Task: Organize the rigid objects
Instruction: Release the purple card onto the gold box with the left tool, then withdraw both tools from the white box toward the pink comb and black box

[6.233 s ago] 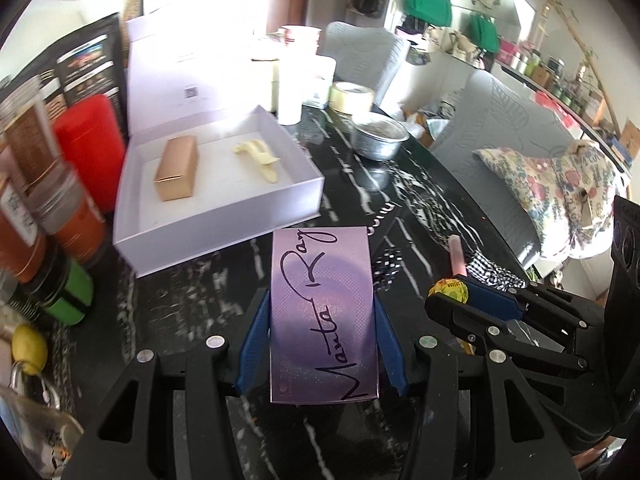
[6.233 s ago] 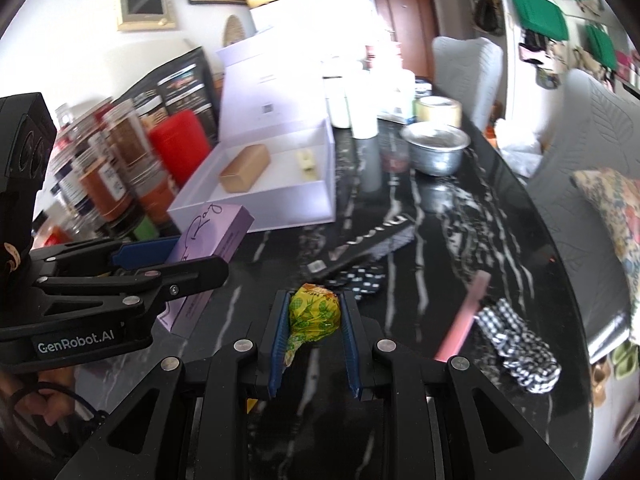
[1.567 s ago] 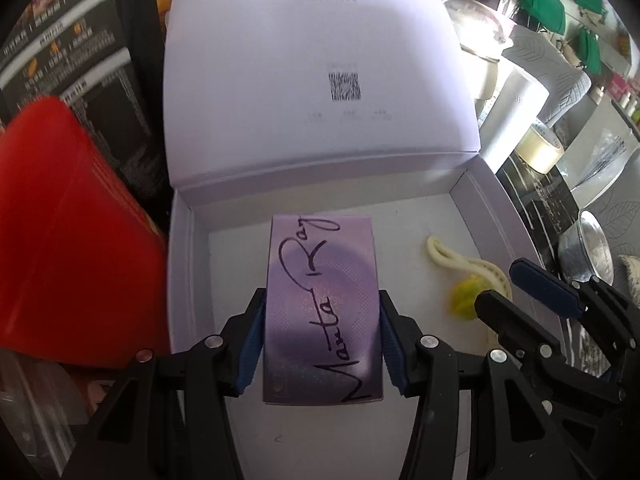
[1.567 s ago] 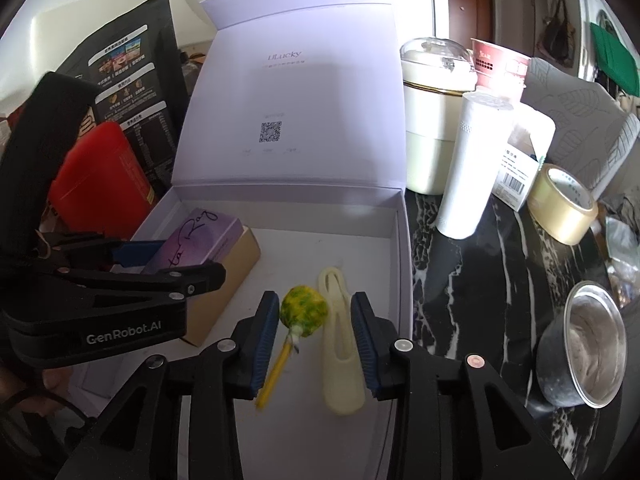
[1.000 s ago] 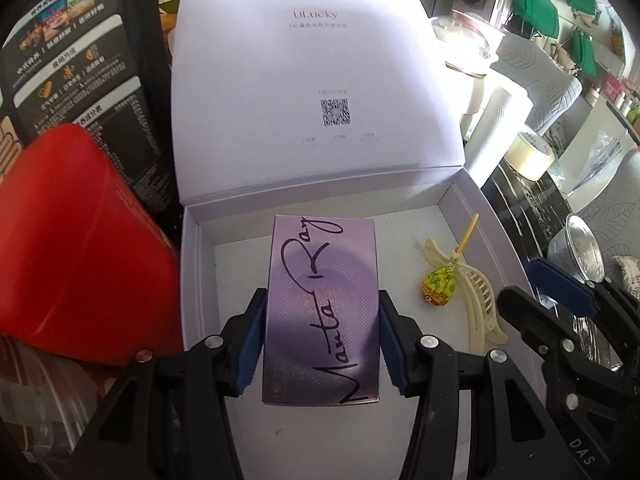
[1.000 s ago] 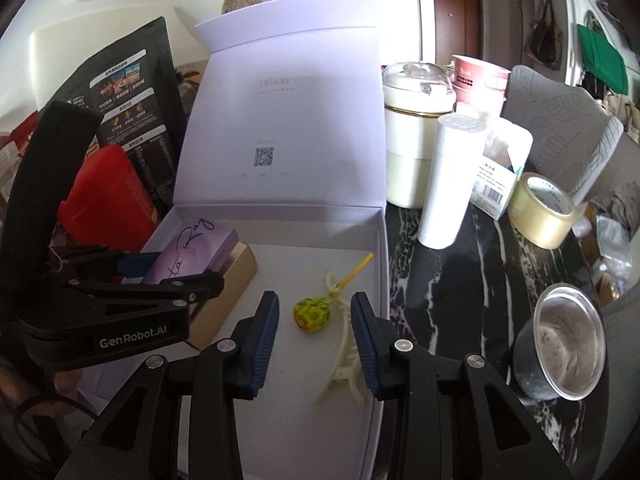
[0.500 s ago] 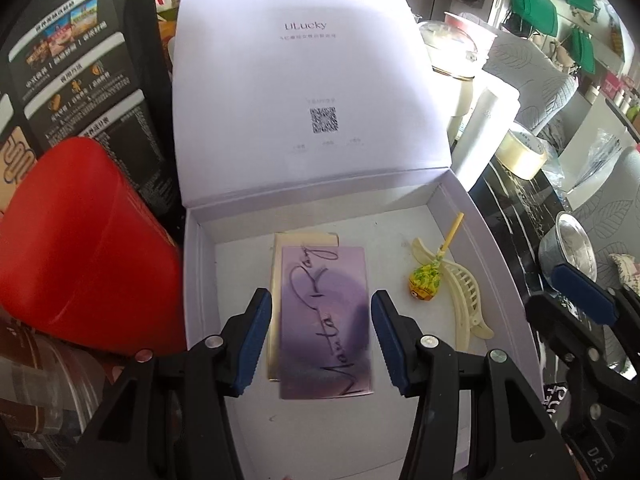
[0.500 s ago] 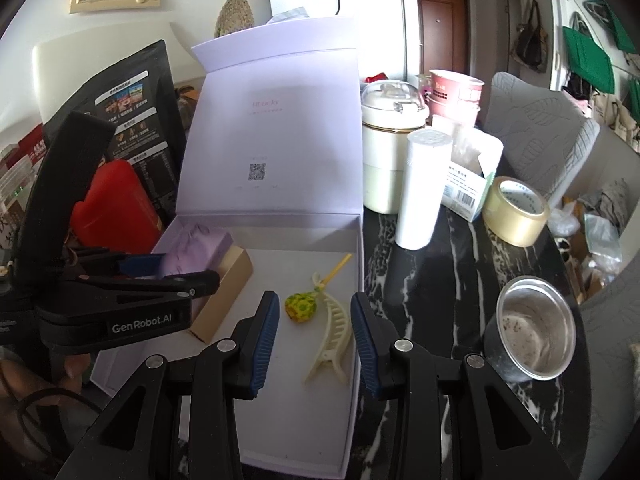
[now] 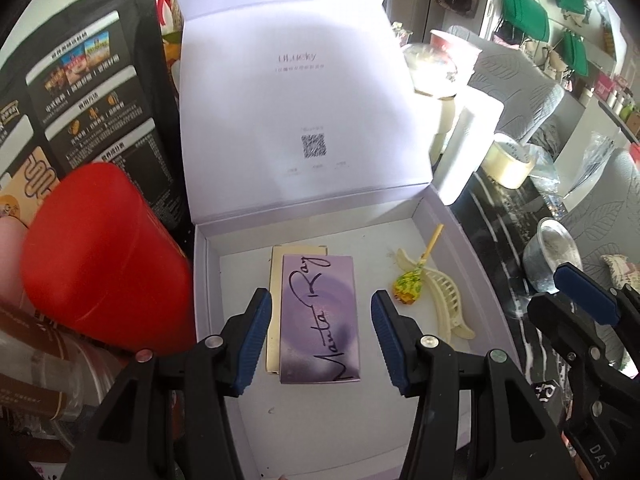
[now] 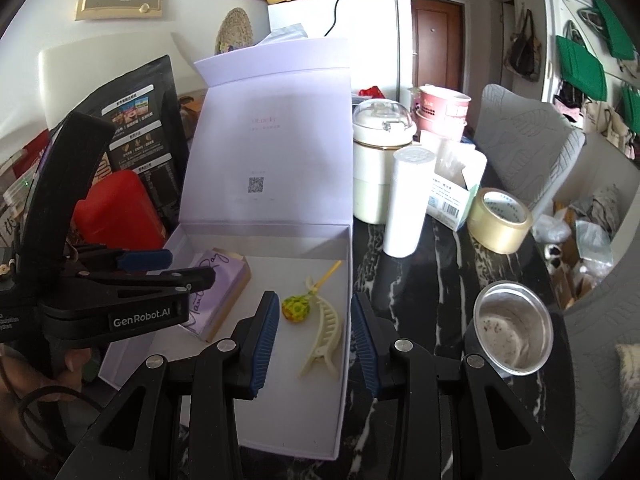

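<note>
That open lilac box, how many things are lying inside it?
4: a purple lettered carton stacked on a gold box at left; a green-yellow lollipop and cream hair claw at right. Nothing else shows.

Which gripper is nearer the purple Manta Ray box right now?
Left. The left gripper hangs open directly over the purple Manta Ray box, jaws either side without touching. The right gripper sits off to the side, above the lollipop and hair clip.
</note>
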Tool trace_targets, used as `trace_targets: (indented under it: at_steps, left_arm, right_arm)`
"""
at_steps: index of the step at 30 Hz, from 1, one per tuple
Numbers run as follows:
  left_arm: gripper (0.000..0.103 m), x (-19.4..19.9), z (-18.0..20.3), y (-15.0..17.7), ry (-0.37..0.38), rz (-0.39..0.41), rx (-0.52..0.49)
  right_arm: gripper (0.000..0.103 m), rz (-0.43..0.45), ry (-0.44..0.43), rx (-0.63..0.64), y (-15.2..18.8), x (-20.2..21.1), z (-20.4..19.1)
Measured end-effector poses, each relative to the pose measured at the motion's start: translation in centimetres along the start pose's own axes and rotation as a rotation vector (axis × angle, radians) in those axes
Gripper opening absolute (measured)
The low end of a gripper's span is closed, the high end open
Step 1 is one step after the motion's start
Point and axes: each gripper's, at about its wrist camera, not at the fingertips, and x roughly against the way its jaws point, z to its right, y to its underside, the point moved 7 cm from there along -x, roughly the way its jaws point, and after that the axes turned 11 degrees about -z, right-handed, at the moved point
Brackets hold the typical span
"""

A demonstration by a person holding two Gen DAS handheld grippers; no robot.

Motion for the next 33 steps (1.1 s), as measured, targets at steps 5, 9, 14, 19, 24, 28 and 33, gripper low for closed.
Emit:
trace_targets:
  at_steps: [5,9,14,19,24,28,33]
  left_arm:
    - [0.051,1.8,0.7,0.5,0.010,0.027,-0.016]
    - [0.051,3.7,1.5,0.8,0.008,0.055,-0.039]
    - [0.051,6.0,2.6,1.1,0.020,0.099,-0.054]
    - [0.051,7.9,3.5,1.9,0.037,0.130,-0.067]
    - [0.052,9.4,4.3,3.0,0.043,0.143,-0.087]
    - [0.082,10.7,5.1,3.9,0.042,0.170,-0.103]
    - [0.082,12.0,6.6,5.2,0.051,0.186,-0.143]
  right_arm:
    - [0.037,0.019,0.015,-0.007,0.1,1.5,0.2]
    - [0.037,0.035,0.025,-0.008,0.3,3.0,0.3]
    - [0.037,0.058,0.040,-0.016,0.5,5.1,0.6]
    - [0.039,0.087,0.056,-0.025,0.9,7.4,1.0]
    - [0.041,0.120,0.078,-0.029,1.6,10.1,1.4]
    - [0.049,0.142,0.093,-0.048,2.3,12.1,1.9]
    - [0.052,0.169,0.114,-0.062,3.6,14.4,2.3]
